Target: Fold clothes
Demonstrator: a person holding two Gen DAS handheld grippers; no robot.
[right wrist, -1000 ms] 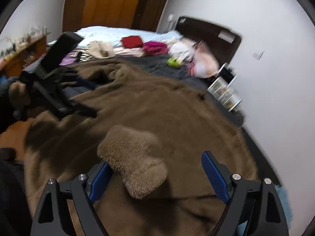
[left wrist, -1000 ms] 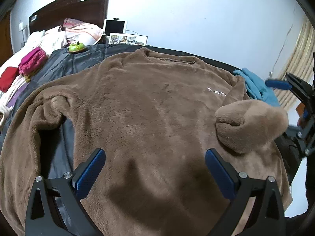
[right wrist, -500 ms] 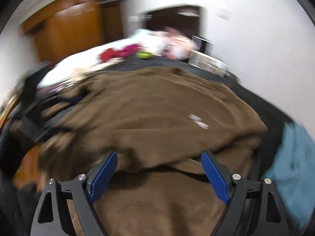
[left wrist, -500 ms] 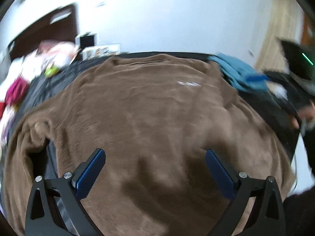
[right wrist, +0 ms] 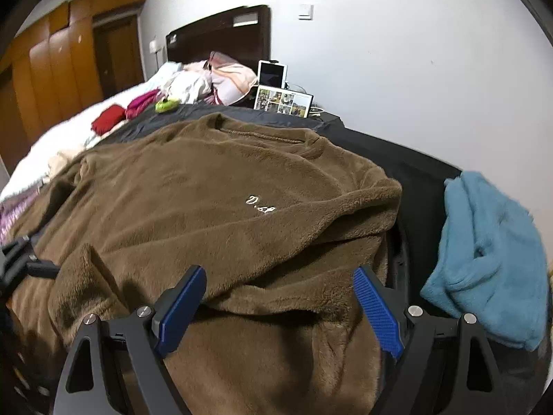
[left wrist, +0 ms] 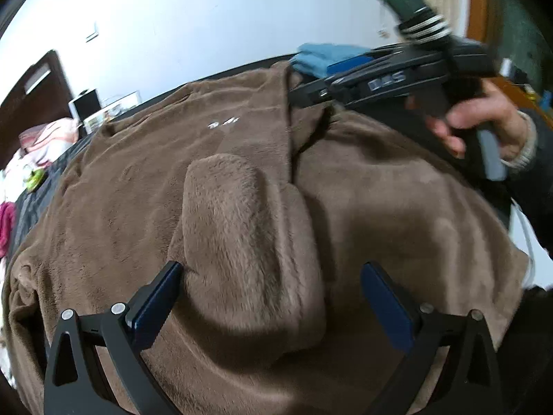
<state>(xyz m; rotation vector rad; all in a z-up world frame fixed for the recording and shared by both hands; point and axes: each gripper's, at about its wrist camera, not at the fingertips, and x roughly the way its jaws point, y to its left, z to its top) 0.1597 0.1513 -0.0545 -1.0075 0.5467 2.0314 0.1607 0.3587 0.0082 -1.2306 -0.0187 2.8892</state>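
Sweater (right wrist: pixel 214 200), brown fleece, bears small white chest script, too blurred to read.

brown fleece sweater (right wrist: pixel 214 193) spread flat, front up on bed; right sleeve (left wrist: pixel 249 242) folded across chest.

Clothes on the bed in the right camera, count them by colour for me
Brown: 1, sweater
Blue: 1, fleece
Red: 1, folded piece
Magenta: 1, piece
Total: 4, leaving out the pale heap by the headboard, too jumbled to count.

Black hand-held gripper (left wrist: pixel 273 297) frames, blue pads, silver screws, bare-skin hand (left wrist: pixel 484 117), dark sleeve w/ pale cuff
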